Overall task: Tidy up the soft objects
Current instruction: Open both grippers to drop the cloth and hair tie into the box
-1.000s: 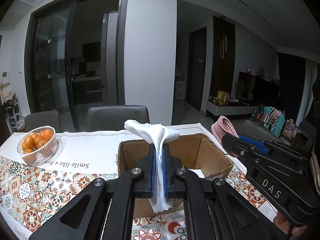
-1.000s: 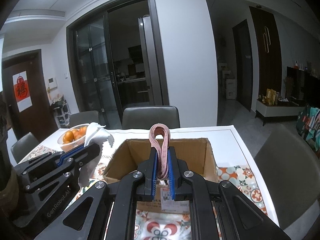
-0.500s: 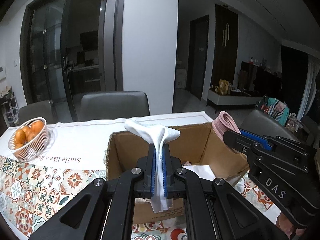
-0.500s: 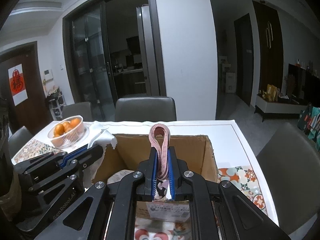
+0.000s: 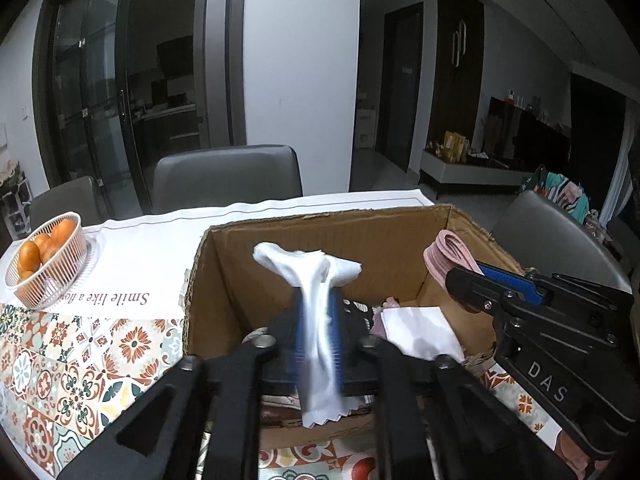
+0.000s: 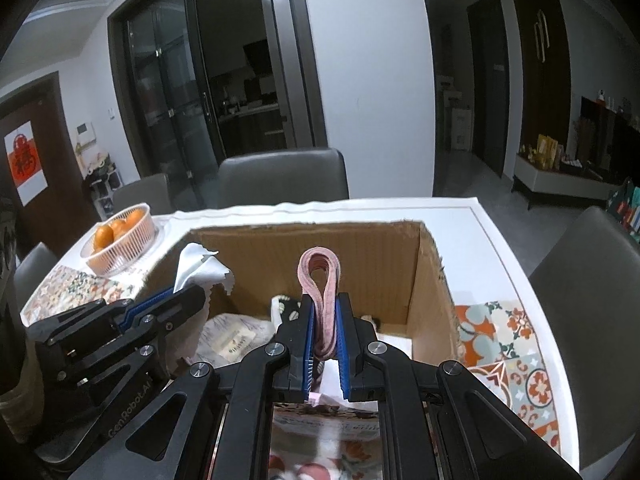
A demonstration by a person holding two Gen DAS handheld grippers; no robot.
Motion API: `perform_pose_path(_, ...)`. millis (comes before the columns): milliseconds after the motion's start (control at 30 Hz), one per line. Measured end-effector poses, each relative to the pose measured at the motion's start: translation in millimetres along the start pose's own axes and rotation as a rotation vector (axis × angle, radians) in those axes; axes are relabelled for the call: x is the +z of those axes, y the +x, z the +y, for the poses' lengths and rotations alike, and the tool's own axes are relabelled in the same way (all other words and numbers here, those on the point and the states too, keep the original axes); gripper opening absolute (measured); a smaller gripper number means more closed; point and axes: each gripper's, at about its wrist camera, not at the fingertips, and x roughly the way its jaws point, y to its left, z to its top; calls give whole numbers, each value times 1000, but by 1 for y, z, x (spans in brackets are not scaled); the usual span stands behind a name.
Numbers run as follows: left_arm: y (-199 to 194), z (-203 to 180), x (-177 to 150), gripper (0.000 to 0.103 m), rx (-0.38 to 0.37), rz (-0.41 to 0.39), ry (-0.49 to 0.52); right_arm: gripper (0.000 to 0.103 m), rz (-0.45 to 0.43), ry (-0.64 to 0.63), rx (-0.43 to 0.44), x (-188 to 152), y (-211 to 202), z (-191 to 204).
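Observation:
My left gripper [image 5: 317, 308] is shut on a white cloth [image 5: 310, 280] and holds it over the open cardboard box [image 5: 320, 236]. My right gripper [image 6: 323, 312] is shut on a folded pink cloth [image 6: 320, 276], also over the box [image 6: 430, 280]. The box holds several soft items, among them a white folded piece [image 5: 420, 332] and a patterned pouch [image 6: 230, 336]. The right gripper with the pink cloth [image 5: 450, 256] shows at the right of the left wrist view. The left gripper with the white cloth [image 6: 196, 268] shows at the left of the right wrist view.
A white basket of oranges [image 5: 46, 260] stands on the table's far left, on a white runner [image 5: 132, 248] over a patterned tablecloth [image 5: 80, 360]. Grey chairs [image 5: 226, 176] stand behind the table and one [image 6: 592, 300] at its right.
Both grippers have moved forward and tilted down over the box, so more of its inside shows. Each still holds its cloth.

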Motion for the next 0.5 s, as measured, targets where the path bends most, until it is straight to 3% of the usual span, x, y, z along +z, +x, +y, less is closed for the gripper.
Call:
perform_pose_path(100, 0, -1, 0, 32, 11, -11, 7, 15, 21, 5, 11, -2, 6, -1)
perform_pose_path(200, -1, 1, 0, 38, 20, -15, 8, 38, 18, 16, 6, -2, 7, -4)
perform_pose_path(500, -13, 4, 0, 44, 64, -29, -3, 40, 14, 21, -21, -2, 2, -2)
